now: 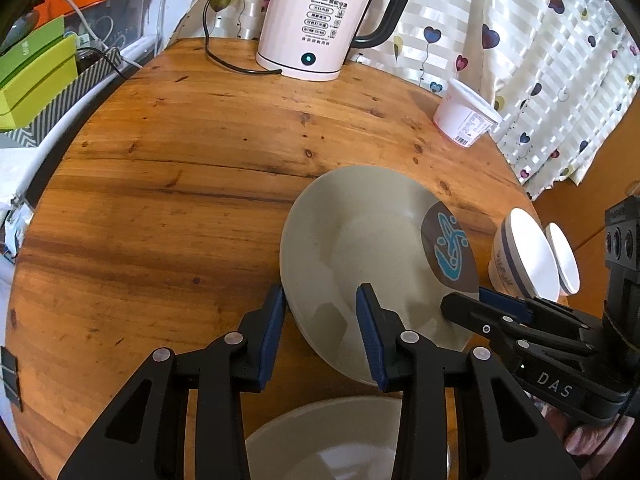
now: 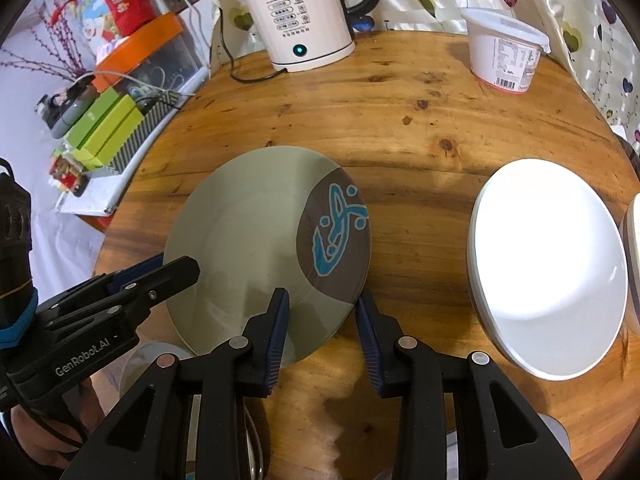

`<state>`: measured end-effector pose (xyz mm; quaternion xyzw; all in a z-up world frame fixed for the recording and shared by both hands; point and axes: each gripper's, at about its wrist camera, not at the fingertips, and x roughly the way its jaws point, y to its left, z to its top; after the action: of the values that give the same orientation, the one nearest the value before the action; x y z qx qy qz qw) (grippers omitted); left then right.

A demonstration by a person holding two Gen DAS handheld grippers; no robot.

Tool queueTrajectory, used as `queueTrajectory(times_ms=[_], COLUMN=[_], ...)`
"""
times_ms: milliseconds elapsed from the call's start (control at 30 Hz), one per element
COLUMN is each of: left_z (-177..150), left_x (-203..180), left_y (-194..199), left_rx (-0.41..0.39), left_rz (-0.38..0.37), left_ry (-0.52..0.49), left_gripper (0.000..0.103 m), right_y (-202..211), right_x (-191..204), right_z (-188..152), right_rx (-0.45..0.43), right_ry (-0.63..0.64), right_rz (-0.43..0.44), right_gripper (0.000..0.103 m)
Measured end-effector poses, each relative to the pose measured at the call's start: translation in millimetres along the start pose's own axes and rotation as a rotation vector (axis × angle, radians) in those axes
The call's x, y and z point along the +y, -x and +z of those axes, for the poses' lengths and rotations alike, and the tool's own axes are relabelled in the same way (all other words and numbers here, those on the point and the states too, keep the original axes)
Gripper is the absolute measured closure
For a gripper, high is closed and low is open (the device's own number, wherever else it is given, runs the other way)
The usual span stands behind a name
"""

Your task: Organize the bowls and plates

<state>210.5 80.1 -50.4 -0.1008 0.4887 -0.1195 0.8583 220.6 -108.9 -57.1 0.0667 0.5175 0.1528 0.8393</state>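
A grey-green plate with a brown patch and a blue fish drawing hangs tilted just above the round wooden table. My left gripper straddles its left rim, one finger on the inner face and one outside, shut on it. My right gripper clamps the opposite rim the same way, beside the brown patch. A second grey dish lies under the grippers at the near edge. A white bowl stands on the right.
A white electric kettle with its black cord stands at the table's far edge. A white lidded tub sits far right. Another white bowl is beyond the first. Green boxes crowd a shelf left of the table.
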Motion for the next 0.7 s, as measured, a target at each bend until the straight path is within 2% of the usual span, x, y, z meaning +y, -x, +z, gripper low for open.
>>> queueTrajectory(times_ms=[333, 700], left_z=[-14.9, -48.3], left_x=[-1.3, 3.9], left_y=[24.3, 53.0], left_rx=[-0.024, -0.045], left_rz=[0.019, 0.046], left_ry=[0.011, 0.043], left_gripper=[0.065, 0.065], right_y=[15.2, 32.0], right_x=[12.3, 31.9], right_z=[-7.9, -31.2], right_rx=[-0.017, -0.023], right_ry=[0.024, 0.076], right_rz=[0.021, 0.040], right_gripper=[0.070, 0.070])
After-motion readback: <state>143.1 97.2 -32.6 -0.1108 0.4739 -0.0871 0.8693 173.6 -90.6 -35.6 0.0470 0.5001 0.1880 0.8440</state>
